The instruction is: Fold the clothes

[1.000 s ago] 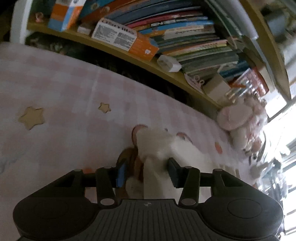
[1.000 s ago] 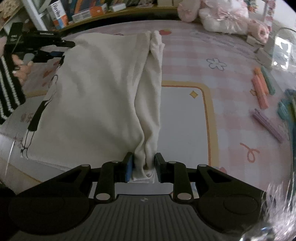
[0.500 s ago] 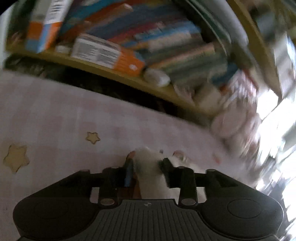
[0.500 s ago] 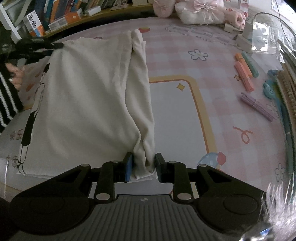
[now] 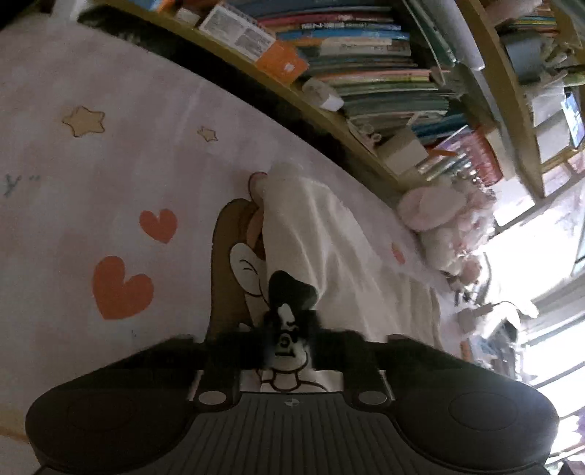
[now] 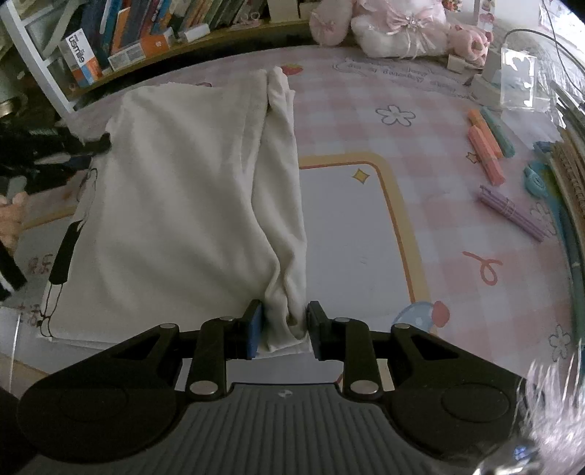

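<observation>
Garment: a cream-white cotton T-shirt with a black cartoon print lies spread on the desk, its right edge gathered into a long rolled fold running away from the right wrist camera.
Surface: a pink checked desk mat with stars, hearts and flowers covers the desk under the shirt.
Right gripper: its fingers stand narrow, pressed on either side of the near end of the rolled fold, holding the shirt.
Left gripper: blurred in its own view; its fingers are brought fully together, hovering over the shirt's printed cartoon face. Whether any cloth is pinched between them cannot be told.
Left gripper seen from the right: it sits at the shirt's far left edge, a hand behind it.
Surroundings: a wooden shelf of books runs along the mat's far side; pink plush toys and pastel highlighter pens lie well apart from the shirt.
</observation>
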Demonstrator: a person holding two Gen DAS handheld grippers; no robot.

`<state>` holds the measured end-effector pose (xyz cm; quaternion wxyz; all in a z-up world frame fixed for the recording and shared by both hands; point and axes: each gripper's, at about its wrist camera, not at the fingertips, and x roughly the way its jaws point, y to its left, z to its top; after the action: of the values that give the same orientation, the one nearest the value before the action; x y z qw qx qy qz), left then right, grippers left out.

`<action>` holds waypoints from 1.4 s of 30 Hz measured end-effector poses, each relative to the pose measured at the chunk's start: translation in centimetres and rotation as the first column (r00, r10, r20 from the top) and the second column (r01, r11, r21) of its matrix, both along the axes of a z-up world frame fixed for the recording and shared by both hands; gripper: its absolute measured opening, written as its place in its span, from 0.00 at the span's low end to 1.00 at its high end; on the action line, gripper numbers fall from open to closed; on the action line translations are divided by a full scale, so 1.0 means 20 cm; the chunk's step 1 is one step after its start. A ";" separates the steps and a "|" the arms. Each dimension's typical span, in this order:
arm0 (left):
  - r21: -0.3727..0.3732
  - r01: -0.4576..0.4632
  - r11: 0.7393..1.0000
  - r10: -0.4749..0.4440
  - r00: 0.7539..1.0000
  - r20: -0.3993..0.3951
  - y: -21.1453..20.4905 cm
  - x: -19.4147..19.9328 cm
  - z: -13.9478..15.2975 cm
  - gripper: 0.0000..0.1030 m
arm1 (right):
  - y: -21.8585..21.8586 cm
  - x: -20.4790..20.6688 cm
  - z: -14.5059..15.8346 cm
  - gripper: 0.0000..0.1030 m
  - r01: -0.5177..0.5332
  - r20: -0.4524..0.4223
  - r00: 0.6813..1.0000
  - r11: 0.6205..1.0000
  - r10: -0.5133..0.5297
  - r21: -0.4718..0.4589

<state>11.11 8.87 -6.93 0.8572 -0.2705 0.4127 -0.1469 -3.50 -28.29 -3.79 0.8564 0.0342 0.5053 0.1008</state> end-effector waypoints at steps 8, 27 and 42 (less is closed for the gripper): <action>0.296 0.056 0.953 -0.067 0.997 0.026 -0.17 0.01 0.04 0.10 | 0.00 -0.02 -0.01 0.26 -0.004 0.024 1.000 1.000 0.004 0.002; 0.389 -0.050 0.920 0.026 0.997 0.066 -0.20 -0.74 0.26 0.49 | -0.09 -0.18 0.04 0.47 -0.045 0.071 0.997 0.995 0.039 0.086; 0.629 0.054 0.776 -0.171 0.977 0.127 -0.66 -1.12 0.31 0.80 | -0.20 -0.27 0.00 0.56 -0.136 0.041 0.990 0.988 0.133 0.074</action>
<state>-11.37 -4.24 -0.75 0.9211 0.0664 0.3757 -0.0772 -8.85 -32.28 -3.72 0.8546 0.0310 0.4868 0.1780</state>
